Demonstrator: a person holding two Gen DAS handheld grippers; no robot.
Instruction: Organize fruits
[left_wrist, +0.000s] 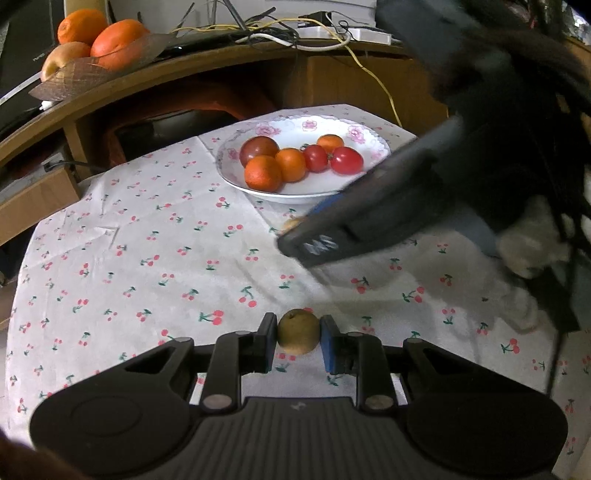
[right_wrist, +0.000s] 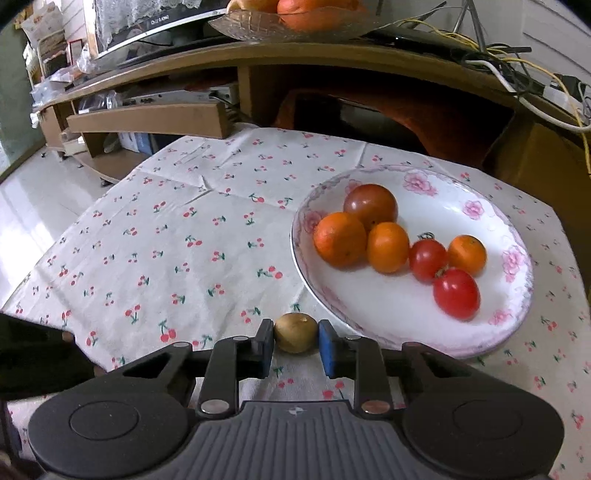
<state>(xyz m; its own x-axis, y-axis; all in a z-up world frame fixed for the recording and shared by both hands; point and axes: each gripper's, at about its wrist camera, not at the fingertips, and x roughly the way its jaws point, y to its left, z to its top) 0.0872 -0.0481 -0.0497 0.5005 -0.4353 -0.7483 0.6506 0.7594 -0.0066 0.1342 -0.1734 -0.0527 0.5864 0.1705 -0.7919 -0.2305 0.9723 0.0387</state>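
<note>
My left gripper (left_wrist: 298, 338) is shut on a small brown round fruit (left_wrist: 298, 331) just above the cherry-print cloth. My right gripper (right_wrist: 295, 341) is shut on a second small brown fruit (right_wrist: 295, 331) beside the near left rim of the flowered white plate (right_wrist: 491, 195). The plate also shows in the left wrist view (left_wrist: 295, 123) and holds several oranges and tomatoes, such as an orange (right_wrist: 340, 239) and a red tomato (right_wrist: 456, 293). The right gripper's body shows blurred in the left wrist view (left_wrist: 369, 210), in front of the plate.
The cherry-print cloth (left_wrist: 147, 240) covers the low table. Behind it stands a wooden TV stand (right_wrist: 332, 62) with cables (left_wrist: 288, 33) and a glass dish of large oranges (left_wrist: 92, 40). Tiled floor (right_wrist: 33, 195) lies to the left.
</note>
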